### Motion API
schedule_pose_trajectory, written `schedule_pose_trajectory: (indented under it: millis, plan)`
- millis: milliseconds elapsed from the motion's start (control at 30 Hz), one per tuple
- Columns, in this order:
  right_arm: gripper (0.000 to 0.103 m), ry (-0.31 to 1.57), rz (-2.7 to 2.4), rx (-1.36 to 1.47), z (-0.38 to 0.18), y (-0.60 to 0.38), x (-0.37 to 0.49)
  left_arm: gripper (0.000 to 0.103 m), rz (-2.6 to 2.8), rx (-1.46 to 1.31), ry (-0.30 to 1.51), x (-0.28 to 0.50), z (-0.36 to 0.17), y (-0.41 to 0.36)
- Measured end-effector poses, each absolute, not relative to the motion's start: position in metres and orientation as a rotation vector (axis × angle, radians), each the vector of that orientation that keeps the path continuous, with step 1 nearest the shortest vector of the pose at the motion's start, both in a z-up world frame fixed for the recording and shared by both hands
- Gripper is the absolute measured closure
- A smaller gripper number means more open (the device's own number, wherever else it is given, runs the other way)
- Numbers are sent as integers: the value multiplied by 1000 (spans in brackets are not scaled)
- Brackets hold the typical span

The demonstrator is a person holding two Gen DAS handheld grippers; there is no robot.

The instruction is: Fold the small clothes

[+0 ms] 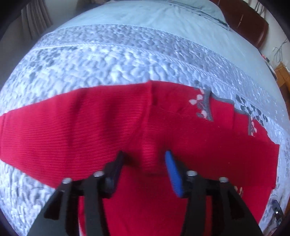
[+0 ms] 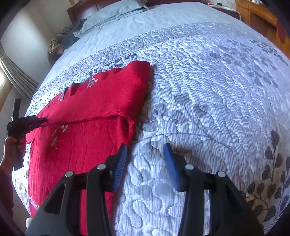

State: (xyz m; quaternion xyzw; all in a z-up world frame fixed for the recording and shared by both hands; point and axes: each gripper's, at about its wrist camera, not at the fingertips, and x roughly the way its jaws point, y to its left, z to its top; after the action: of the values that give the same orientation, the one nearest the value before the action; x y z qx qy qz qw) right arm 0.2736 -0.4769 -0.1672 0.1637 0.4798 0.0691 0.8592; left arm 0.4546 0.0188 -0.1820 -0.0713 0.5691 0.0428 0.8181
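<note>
A red knit sweater [image 1: 72,130] with grey trim and pale flower embroidery lies flat on the quilted bedspread [image 1: 108,59]. One sleeve is folded across its body, and the sleeve's cuff [image 1: 149,158] ends between the fingers of my left gripper [image 1: 145,159]. That gripper is open and its pads stand clear of the cuff. In the right wrist view the sweater [image 2: 90,101] fills the left side, with the left gripper [image 2: 41,120] at the folded sleeve's end. My right gripper [image 2: 145,154] hangs open over bare quilt beside the sweater's right edge, with nothing between its fingers.
The bedspread [image 2: 208,90] stretches wide to the right of the sweater. A pillow [image 2: 112,14] and a heap of cloth [image 2: 61,41] lie at the bed's head. A wooden cabinet [image 2: 257,16] stands beyond the bed, a curtain [image 2: 14,72] at left.
</note>
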Motion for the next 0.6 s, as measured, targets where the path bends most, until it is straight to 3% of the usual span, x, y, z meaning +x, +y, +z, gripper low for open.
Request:
schedule_pose_trajectory:
  millis: [267,600]
  plan:
    - [57,989,188,405,-138,-471,313,40,12,-178,1106,456,-122,24]
    - [58,1151,236,384,-159,-428,388,40,-53,-128,1245,475,-193,-27]
